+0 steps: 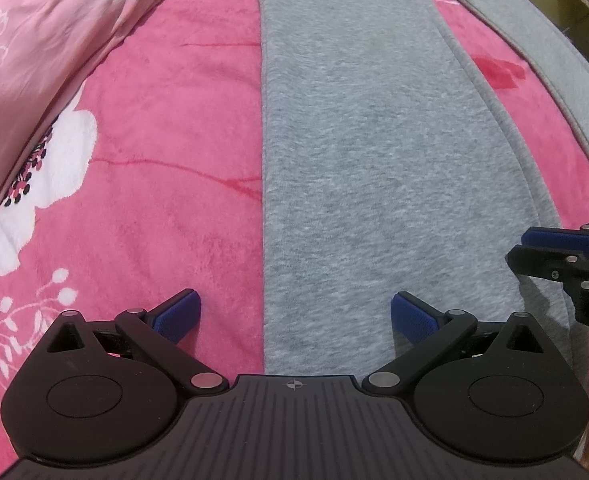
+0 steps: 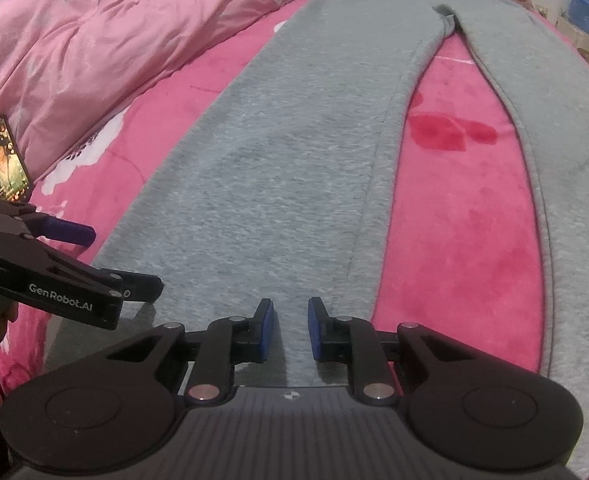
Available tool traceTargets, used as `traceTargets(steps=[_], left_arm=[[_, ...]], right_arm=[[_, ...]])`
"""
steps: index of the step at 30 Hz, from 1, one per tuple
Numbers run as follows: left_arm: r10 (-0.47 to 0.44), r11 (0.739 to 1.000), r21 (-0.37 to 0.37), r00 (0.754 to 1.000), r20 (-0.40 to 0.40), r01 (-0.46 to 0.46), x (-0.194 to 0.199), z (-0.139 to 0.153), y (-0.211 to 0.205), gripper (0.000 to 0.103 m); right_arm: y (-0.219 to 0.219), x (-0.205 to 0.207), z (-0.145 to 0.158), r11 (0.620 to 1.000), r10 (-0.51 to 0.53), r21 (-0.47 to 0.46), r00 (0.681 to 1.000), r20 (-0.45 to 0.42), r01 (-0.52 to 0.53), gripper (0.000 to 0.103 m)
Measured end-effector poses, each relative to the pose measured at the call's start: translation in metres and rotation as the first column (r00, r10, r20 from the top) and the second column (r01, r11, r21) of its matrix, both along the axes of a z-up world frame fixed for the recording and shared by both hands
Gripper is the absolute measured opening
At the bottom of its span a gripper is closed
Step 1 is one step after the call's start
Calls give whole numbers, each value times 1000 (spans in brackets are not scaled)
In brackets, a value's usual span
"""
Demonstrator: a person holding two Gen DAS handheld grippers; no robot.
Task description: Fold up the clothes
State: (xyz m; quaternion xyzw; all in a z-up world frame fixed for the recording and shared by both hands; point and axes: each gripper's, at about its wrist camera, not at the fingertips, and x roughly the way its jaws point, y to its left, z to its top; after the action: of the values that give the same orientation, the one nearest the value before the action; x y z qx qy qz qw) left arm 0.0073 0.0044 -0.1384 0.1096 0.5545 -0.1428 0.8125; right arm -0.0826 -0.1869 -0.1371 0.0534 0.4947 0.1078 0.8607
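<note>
A pair of grey sweatpants point(image 2: 294, 152) lay flat on the bed, spread over a pink floral blanket point(image 1: 154, 160), with the two legs running lengthwise away from both cameras and a wedge of blanket showing between them. The left gripper point(image 1: 294, 316) hovered over the near end of one leg with its jaws spread wide: one blue pad point(image 1: 178, 316) stood over the blanket just beside the leg's outer edge, the other over the grey cloth, and nothing was pinched. The right gripper point(image 2: 290, 328) pointed down at the same leg, close to its inner seam, its jaws drawn in to a narrow gap with only the flat cloth visible below them; whether the pads touched the fabric could not be told. In the right wrist view the left gripper sat just beside it. A crumpled pink duvet point(image 2: 94, 52) lay along the bed's far side, and a lit phone point(image 2: 4, 160) stood propped near it.
</note>
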Motion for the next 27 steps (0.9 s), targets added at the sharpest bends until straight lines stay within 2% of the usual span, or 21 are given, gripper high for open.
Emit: traceTargets(steps=[27], left_arm=[[2,1000,2,1000,-6,-2,-6,-1,1,103]], right_arm=[[4,0,-2,1000,10,-12,1000,2,-10,20]])
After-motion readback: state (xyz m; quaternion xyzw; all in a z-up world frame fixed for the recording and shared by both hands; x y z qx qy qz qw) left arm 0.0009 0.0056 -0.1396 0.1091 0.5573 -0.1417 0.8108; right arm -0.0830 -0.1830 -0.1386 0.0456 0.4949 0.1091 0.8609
